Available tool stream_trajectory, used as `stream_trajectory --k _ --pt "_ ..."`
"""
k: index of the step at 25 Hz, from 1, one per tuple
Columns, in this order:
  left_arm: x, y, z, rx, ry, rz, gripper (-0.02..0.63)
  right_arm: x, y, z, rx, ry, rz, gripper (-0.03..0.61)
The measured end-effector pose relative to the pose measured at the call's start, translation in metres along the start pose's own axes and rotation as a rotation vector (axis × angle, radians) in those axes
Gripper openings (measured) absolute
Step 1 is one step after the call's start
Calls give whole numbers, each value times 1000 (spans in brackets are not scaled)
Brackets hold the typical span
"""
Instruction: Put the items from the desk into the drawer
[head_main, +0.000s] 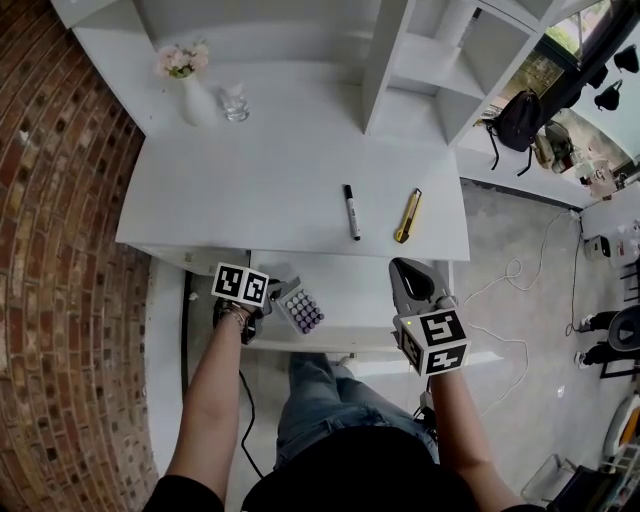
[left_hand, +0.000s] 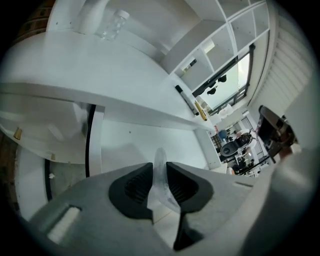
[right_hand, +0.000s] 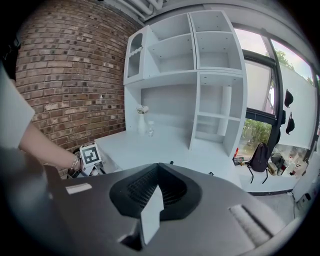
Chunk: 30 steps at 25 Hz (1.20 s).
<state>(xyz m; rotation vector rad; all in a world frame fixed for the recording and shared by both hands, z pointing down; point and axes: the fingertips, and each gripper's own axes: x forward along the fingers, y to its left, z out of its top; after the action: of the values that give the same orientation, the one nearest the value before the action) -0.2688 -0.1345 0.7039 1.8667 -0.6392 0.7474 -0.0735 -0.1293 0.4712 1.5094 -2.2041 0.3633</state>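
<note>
Jaws, left gripper (left_hand: 159, 170): we see them clamped on a clear case (head_main: 301, 311), lower left, at the open drawer (head_main: 350, 275).
Bench (head_main: 250, 190) centre: marker (head_main: 351, 211), then utility knife (head_main: 407, 216).
Jaws, right gripper (right_hand: 158, 172): closed on nothing, lower right.

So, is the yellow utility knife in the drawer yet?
No, the utility knife lies on the desk, just right of the marker.

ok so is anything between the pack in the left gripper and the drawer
Nothing visible. The left gripper holds the clear pack over the open drawer, whose white floor shows bare. The marker and utility knife lie on the desk top, and the shut right gripper is off to the drawer's right.
</note>
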Motion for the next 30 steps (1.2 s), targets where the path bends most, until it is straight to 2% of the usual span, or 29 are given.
stream_trajectory --k 6,9,15,18,22,24,27,30 --pt "14 11 1 9 32 18 84 3 6 -7 13 23 -12 9" --pt "18 12 7 44 55 24 84 4 4 -15 35 37 -29 9" --pt "34 20 3 83 148 167 91 10 9 -18 50 45 -39 9" --pt "47 15 4 186 204 226 104 9 6 -17 55 46 -51 9" --pt "58 10 17 379 244 313 115 6 -2 -23 68 59 -71 9" --pt "62 11 22 433 254 337 120 5 -4 -26 72 66 -76 9" --pt "66 21 20 439 267 353 124 6 -3 -29 73 71 -75 9" --pt "69 26 8 383 278 320 127 5 -3 -32 73 79 -74 9"
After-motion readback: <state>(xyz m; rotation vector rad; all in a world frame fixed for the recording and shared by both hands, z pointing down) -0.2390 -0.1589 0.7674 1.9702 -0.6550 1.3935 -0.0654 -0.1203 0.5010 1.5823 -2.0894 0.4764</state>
